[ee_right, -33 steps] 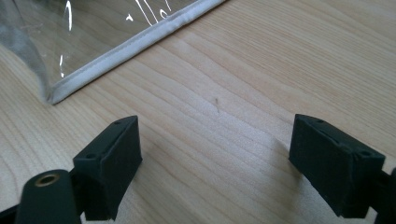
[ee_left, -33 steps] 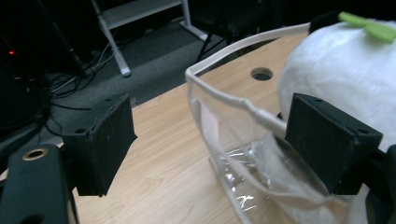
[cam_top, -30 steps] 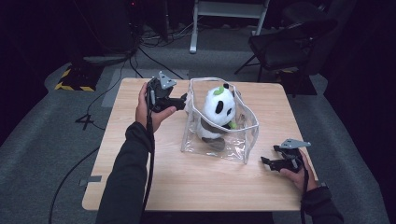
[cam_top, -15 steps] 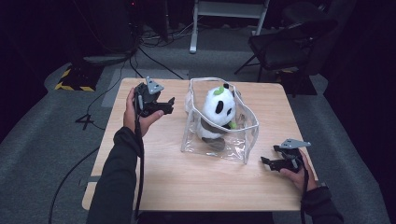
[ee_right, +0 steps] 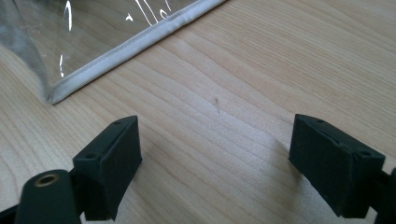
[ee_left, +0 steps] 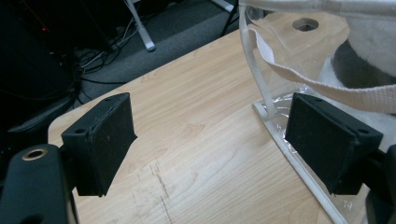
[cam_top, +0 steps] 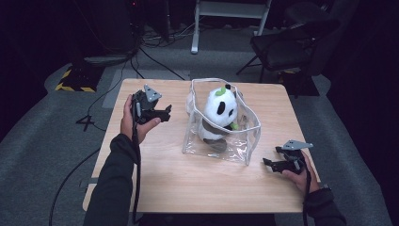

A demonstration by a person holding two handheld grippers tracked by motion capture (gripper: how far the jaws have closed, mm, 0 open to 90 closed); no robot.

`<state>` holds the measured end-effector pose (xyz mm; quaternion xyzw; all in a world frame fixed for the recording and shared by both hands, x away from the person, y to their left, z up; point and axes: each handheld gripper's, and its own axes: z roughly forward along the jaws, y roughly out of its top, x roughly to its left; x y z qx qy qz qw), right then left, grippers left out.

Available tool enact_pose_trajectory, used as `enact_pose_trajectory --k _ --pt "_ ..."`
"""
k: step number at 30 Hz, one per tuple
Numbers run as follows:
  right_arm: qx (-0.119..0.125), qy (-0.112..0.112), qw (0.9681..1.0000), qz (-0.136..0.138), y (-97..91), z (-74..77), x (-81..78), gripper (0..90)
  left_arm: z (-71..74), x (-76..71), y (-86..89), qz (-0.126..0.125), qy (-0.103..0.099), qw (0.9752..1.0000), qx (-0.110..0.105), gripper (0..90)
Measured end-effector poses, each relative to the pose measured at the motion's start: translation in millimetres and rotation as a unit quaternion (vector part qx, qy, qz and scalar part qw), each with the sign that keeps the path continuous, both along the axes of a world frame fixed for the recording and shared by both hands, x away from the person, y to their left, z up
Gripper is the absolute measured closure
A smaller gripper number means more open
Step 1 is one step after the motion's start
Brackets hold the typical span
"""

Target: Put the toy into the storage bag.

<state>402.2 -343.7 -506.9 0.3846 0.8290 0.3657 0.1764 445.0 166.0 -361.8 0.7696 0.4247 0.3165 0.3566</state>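
On the clear bag (cam_top: 221, 141), no legible writing.

Wooden table (cam_top: 197, 183), light grain, w/ faint scratches on top in the left gripper view and a round hole (ee_left: 305, 24) near its far edge. Grey carpet floor (cam_top: 42, 155) all around. Behind the table: black chair (cam_top: 287, 47) at far right, white metal stand legs (cam_top: 230, 12) at top centre. Yellow-black striped block (cam_top: 75, 80) on the floor at far left, a small black tripod (cam_top: 87, 122) just nearer. Black cables (cam_top: 155, 40) run loose across the floor btw the stand and the striped block. Background dark, no detail visible.
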Motion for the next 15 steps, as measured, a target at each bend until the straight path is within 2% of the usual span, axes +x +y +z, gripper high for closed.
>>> enact_pose_trajectory --k 8,10,13,15 --pt "0.0 0.0 1.0 0.0 0.0 0.0 0.0 16.7 -13.7 -5.1 4.4 0.0 0.011 0.9999 0.012 15.9" --pt "0.0 0.0 1.0 0.0 0.0 0.0 0.1 16.6 -18.4 -7.1 6.3 -0.002 0.019 0.9997 0.014 15.9" --pt "0.0 0.0 1.0 0.0 0.0 0.0 0.0 16.6 -22.5 -9.3 8.7 -0.004 0.024 0.9994 0.025 15.9" --pt "0.0 0.0 1.0 0.0 0.0 0.0 0.0 16.6 -25.6 -11.3 11.4 -0.004 0.029 0.9994 0.02 15.9"
